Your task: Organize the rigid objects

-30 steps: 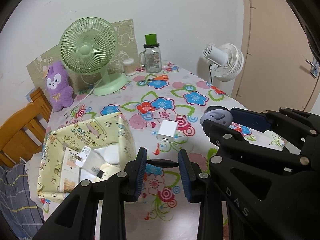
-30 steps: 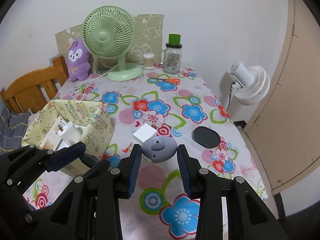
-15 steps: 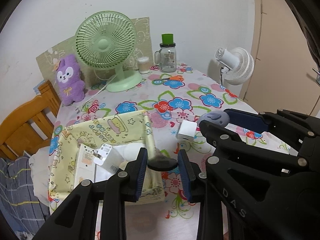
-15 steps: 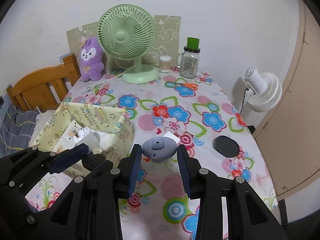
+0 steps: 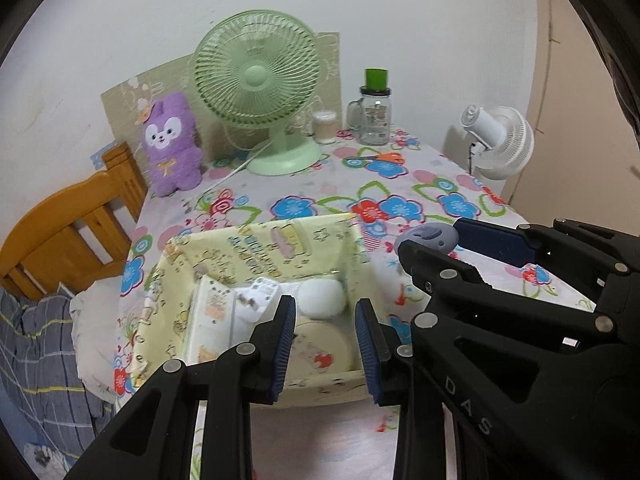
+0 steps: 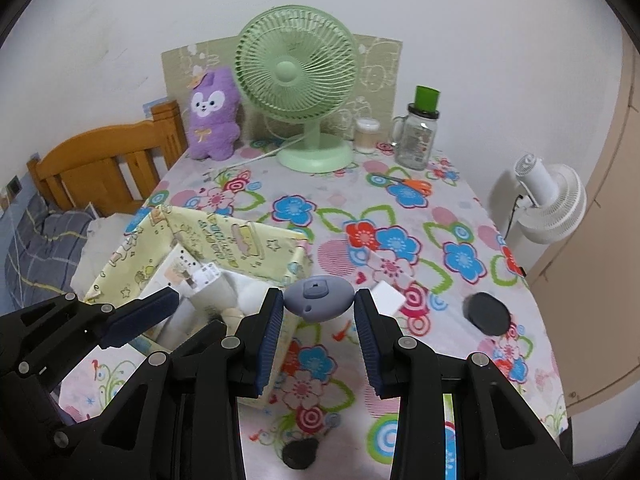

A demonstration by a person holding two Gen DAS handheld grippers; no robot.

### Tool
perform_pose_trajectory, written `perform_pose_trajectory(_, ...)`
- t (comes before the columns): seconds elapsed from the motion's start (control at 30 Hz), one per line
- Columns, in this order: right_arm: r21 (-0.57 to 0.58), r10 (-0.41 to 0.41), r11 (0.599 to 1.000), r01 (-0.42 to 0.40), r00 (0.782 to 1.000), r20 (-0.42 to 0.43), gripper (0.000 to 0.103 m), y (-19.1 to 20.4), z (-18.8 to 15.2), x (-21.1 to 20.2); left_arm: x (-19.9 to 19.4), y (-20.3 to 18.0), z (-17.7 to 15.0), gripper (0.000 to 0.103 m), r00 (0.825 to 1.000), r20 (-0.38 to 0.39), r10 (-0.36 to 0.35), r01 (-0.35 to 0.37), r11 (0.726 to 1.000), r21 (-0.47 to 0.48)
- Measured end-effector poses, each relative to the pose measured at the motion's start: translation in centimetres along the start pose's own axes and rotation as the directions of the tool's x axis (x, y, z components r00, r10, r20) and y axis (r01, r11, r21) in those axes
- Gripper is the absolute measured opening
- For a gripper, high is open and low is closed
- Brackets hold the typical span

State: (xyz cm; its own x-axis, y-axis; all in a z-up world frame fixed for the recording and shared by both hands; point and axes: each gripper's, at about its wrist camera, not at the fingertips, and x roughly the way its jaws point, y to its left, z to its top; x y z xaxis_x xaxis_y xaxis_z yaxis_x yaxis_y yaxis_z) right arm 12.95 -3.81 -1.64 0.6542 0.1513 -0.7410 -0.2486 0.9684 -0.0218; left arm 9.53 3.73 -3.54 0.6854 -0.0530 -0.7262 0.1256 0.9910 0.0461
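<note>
Hovering spread and empty above the yellow fabric box (image 5: pixel 256 248), the left tongs (image 5: pixel 325 340) wait while the right tongs (image 6: pixel 318 334) pinch a grey-blue oval gadget (image 6: pixel 319 298) beside it.

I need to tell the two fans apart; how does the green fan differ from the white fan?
The green fan stands on the table by the wall; the white fan stands off the table, beside it. The green one faces the camera; the white one is turned away. Both have round grilles.
</note>
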Motion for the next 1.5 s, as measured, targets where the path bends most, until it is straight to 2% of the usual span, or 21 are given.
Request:
perform_pose_trajectory(0.33,-0.039,0.047,0.998,-0.048,0.999,-0.024,0.04,3.5,0.9,2.2,1.1,3.6,-0.7,0.031,0.999,-0.026,0.027,-0.029,0.998,-0.051)
perform_pose_trajectory(0.73,-0.058,0.07,0.996,-0.073,0.996,-0.051,0.04,5.1,0.9,4.2,2.4,5.3,-1.4,0.032,0.998,-0.053,0.038,-0.043,0.996,-0.084)
perform_pose_trajectory(0.8,-0.063,0.069,0.995,-0.073,0.996,-0.061,0.041,5.2,0.9,4.5,2.7,5.4,-1.5,0.039,0.998,-0.06,0.032,-0.038,0.995,-0.092)
perform_pose_trajectory(0.83,-0.063,0.064,0.996,-0.069,0.996,-0.066,0.045,5.2,0.8,4.7,2.8,5.4,-1.6,0.039,0.997,-0.066,0.028,-0.034,0.995,-0.096)
perform_pose_trajectory(0.87,-0.063,0.061,0.996,-0.065,0.996,-0.068,0.054,5.2,0.8,4.7,2.9,5.3,-1.7,0.042,0.997,-0.069,0.022,-0.029,0.995,-0.098)
perform_pose_trajectory(0.9,-0.062,0.058,0.996,-0.063,0.996,-0.069,0.06,5.1,0.8,4.7,2.9,5.3,-1.8,0.048,0.997,-0.07,0.014,-0.021,0.995,-0.1)
perform_pose_trajectory(0.93,-0.06,0.056,0.996,-0.06,0.996,-0.066,0.072,5.0,0.8,4.7,2.9,5.2,-1.8,0.054,0.998,-0.069,0.009,-0.016,0.995,-0.1)
perform_pose_trajectory(0.97,-0.058,0.053,0.997,-0.056,0.997,-0.057,0.078,4.9,0.8,4.6,2.9,5.0,-1.8,0.062,0.998,-0.063,0.007,-0.014,0.995,-0.099)
perform_pose_trajectory(1.0,-0.055,0.049,0.997,-0.051,0.998,-0.047,0.079,4.7,0.7,4.4,2.8,4.9,-1.7,0.067,0.998,-0.056,0.01,-0.016,0.995,-0.096)
perform_pose_trajectory(1.2,-0.027,0.035,0.999,-0.036,0.998,-0.053,0.086,3.2,0.6,3.8,2.4,3.4,-1.2,0.082,0.999,-0.039,0.004,-0.007,0.997,-0.077)
perform_pose_trajectory(1.5,0.016,0.01,1.0,-0.009,0.998,-0.056,0.09,0.4,0.0,2.8,2.0,0.7,-0.6,0.087,1.0,-0.028,-0.011,0.01,0.999,-0.042)
